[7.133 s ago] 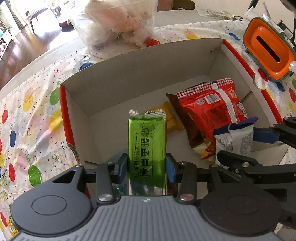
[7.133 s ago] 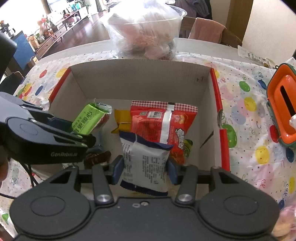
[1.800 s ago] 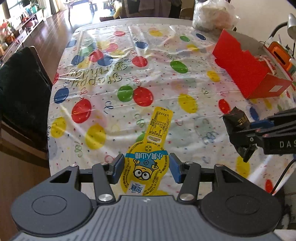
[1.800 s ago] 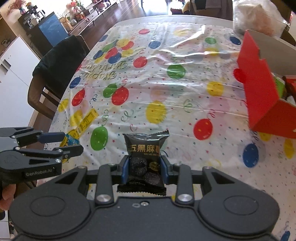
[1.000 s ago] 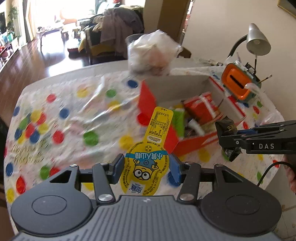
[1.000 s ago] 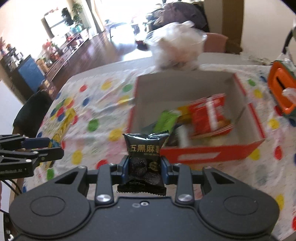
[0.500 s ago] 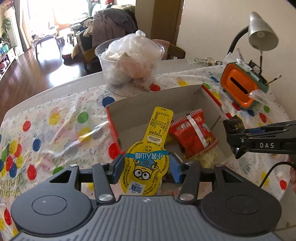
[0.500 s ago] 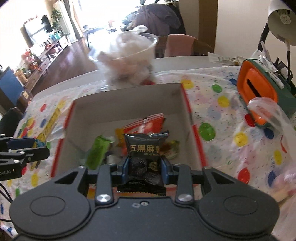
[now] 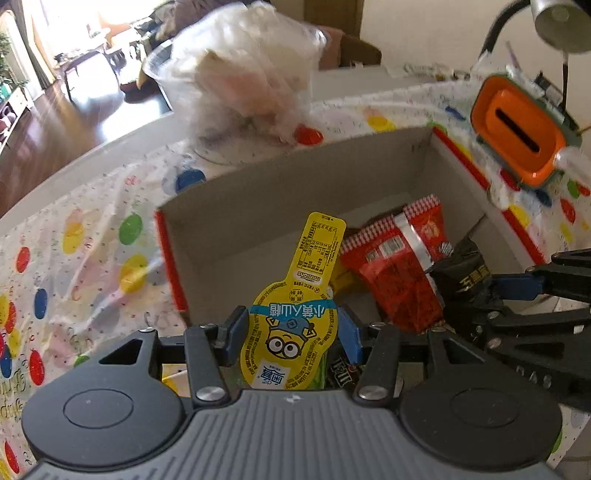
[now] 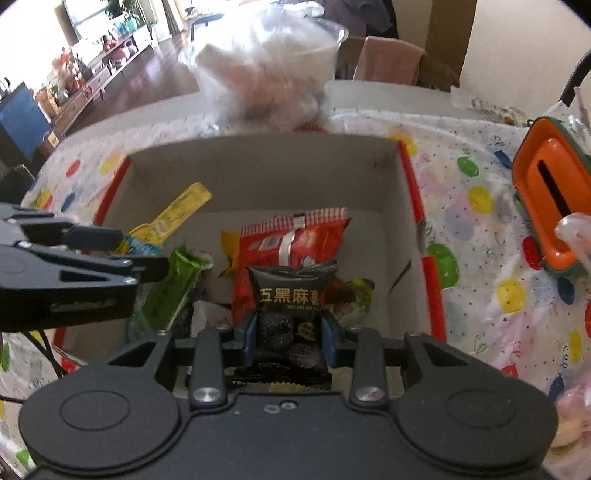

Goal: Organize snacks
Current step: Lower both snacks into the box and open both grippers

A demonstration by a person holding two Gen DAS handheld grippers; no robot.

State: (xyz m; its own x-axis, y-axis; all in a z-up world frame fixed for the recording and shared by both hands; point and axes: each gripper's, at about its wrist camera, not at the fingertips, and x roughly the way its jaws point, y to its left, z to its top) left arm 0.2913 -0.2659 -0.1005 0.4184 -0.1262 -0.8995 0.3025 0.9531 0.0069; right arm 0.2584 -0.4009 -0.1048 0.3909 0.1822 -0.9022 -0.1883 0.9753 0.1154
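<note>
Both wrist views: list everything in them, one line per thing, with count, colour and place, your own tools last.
Cardboard box: one, red outside, grey inside, on the table.
Red packet: one, red, inside the box.
Green packet: one, green, box's left part.
Tablecloth: one, white with coloured dots, under the box.
Clear tub: one, transparent, behind the box.
Orange container: one, orange, right of the box.
Lamp: one, silver, far right.
Left tool: shut on yellow pouch, over the box.
Right tool: shut on black packet, over the box.
</note>
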